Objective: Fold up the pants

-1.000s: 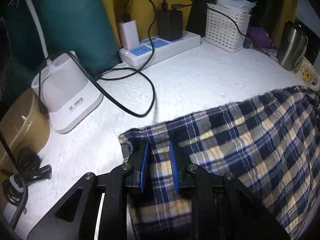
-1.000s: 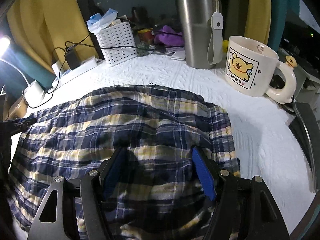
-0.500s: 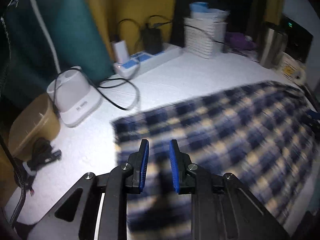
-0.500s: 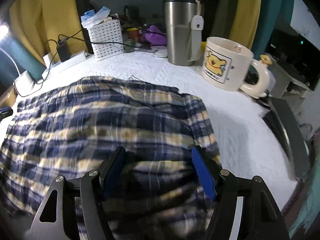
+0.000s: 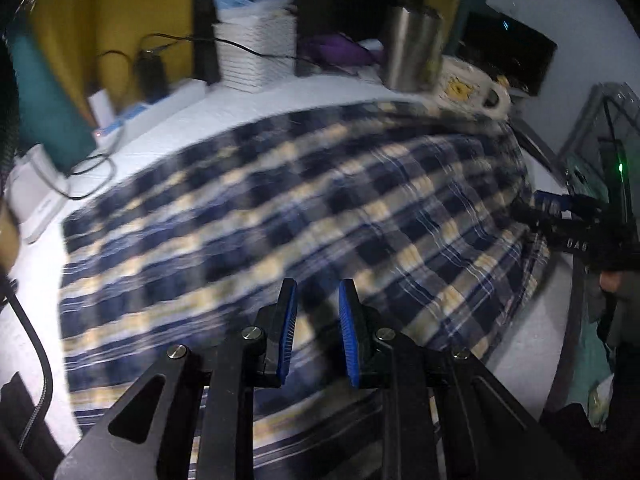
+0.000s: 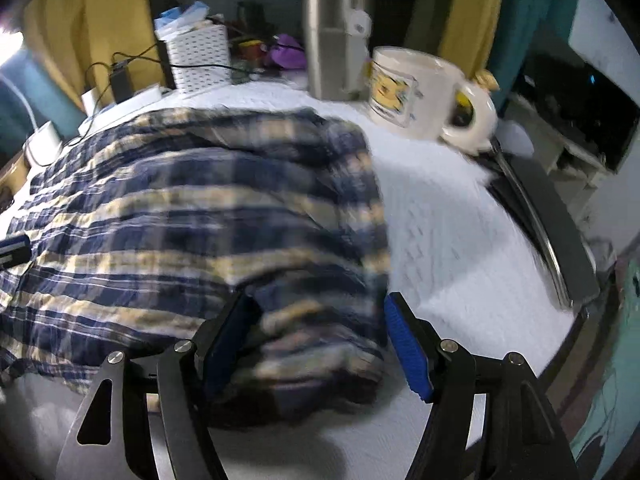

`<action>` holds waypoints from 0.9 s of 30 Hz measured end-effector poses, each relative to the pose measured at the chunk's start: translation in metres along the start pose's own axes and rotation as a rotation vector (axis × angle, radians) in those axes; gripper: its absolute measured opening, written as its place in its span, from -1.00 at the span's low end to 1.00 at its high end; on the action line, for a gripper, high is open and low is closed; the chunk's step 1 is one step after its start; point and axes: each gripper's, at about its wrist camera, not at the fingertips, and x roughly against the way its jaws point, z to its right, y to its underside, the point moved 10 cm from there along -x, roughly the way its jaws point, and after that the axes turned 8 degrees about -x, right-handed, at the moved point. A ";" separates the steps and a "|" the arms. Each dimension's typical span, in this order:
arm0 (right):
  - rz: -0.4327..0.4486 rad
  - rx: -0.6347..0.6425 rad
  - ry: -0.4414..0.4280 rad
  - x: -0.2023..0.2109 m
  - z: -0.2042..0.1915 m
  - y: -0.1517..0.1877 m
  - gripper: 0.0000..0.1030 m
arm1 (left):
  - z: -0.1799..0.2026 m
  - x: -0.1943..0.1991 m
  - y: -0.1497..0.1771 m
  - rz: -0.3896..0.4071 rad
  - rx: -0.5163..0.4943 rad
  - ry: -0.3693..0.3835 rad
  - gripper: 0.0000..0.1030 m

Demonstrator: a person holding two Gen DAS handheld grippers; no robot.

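The blue, yellow and white plaid pants (image 5: pixel 320 200) lie spread on the white table cover (image 6: pixel 460 240). My left gripper (image 5: pixel 317 292) hovers over their near side with a narrow gap between its blue pads. The cloth seen through the gap lies underneath and is blurred. My right gripper (image 6: pixel 320 308) stands wide at the near right corner of the pants (image 6: pixel 180 208), where the cloth is bunched between the pads, blurred and not pinched. The right gripper (image 5: pixel 560 216) also shows at the right edge of the left wrist view. A left pad (image 6: pixel 14 246) shows at the pants' left side.
Behind the pants stand a cream bear mug (image 6: pixel 412 92), a steel tumbler (image 6: pixel 332 40) and a white basket (image 6: pixel 200 56). A power strip (image 5: pixel 152 108) with chargers and cables and a white lamp base (image 5: pixel 32 188) sit far left. A dark rail (image 6: pixel 540 216) borders the table's right edge.
My left gripper left the pants' left corner and swung right, now over their near middle. My right gripper drew back toward the near edge, where bunched cloth now lies between its jaws.
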 end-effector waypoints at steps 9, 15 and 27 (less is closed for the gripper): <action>0.022 -0.021 -0.017 0.014 0.008 0.005 0.40 | 0.017 -0.009 0.022 -0.056 -0.039 -0.047 -0.60; 0.046 -0.028 -0.025 0.033 0.005 0.007 0.42 | 0.007 0.021 0.028 0.002 0.011 -0.049 -0.59; 0.060 -0.030 -0.076 0.063 -0.023 0.029 0.67 | -0.023 0.068 0.054 0.074 0.095 -0.108 -0.58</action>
